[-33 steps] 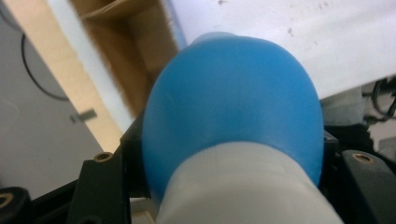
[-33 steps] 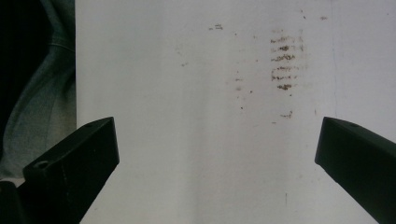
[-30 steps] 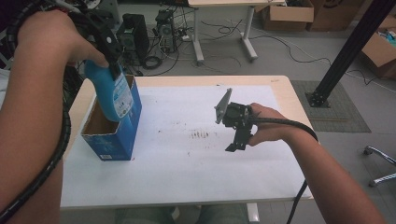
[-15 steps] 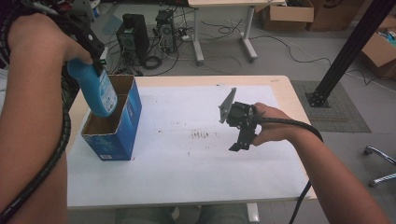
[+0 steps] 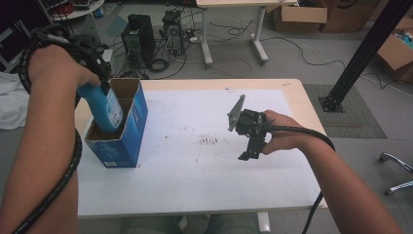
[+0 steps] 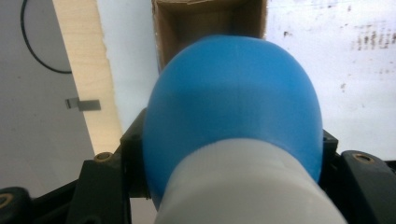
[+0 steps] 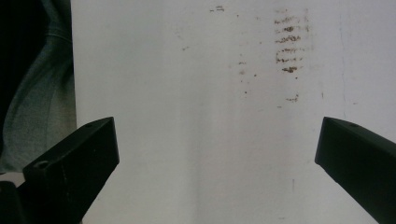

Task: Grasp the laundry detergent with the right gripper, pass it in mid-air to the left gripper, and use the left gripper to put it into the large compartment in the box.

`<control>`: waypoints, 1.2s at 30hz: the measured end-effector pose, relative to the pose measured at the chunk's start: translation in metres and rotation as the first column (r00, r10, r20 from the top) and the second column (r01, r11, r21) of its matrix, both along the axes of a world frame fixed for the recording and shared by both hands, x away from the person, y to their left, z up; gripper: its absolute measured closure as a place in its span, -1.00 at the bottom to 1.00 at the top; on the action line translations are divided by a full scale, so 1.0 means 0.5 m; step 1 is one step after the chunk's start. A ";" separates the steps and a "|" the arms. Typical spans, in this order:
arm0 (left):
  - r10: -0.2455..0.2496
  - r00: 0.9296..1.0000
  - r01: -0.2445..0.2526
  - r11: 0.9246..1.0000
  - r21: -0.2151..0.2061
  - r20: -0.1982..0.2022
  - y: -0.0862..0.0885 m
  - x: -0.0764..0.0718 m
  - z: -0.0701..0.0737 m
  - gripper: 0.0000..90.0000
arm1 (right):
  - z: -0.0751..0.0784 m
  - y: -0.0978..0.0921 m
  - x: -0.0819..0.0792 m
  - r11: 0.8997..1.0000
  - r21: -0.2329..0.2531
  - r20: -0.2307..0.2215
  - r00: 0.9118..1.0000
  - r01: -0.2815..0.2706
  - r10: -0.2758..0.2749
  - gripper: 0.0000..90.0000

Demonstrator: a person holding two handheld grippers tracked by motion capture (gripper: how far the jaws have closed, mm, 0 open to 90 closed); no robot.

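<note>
A blue bottle with a white label stands base-down inside the open blue cardboard box at the table's left. My left gripper is shut on its top end, just above the box's rim. From the left gripper view the bottle bulges between the jaws, its white cap nearest the camera and the box's brown inside beyond. My right gripper hovers open over the white table sheet right of centre. Its jaws stand wide apart around bare sheet.
Brown smudges mark the sheet's middle. The table's wooden edge borders the sheet. Beyond the table, on the floor, are computer towers, cables, cardboard boxes and a black slanted post. A chair base stands at right.
My left gripper has lowered the blue bottle deeper into the box after lifting it slightly half a second ago. The right gripper has stayed nearly still.
</note>
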State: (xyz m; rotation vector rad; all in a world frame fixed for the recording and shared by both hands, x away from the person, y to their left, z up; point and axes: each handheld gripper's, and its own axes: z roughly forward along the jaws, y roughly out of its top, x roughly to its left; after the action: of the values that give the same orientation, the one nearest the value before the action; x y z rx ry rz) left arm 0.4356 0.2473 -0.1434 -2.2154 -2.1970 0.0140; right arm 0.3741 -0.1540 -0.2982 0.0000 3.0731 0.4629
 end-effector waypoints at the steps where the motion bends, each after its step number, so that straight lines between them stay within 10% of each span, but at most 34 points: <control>1: 0.001 1.000 -0.001 1.000 0.005 -0.004 0.000 0.002 -0.019 -0.15 | 0.001 0.000 0.000 1.000 0.002 0.002 1.000 0.001 -0.001 -1.00; 22: -0.011 0.999 0.012 1.000 0.024 -0.041 -0.004 0.007 -0.214 -0.15 | -0.003 0.000 -0.001 1.000 0.007 -0.002 1.000 0.000 0.000 -1.00; 36: -0.013 0.999 0.014 0.999 0.030 -0.052 -0.007 0.016 -0.283 -0.15 | -0.014 -0.009 -0.006 1.000 0.002 -0.013 1.000 0.010 -0.010 -1.00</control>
State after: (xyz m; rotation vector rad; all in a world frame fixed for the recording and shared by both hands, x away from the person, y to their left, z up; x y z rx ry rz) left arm 0.4437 0.2439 -0.2849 -2.1880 -2.1412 0.0369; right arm 0.3713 -0.1583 -0.3051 0.0187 3.0843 0.4670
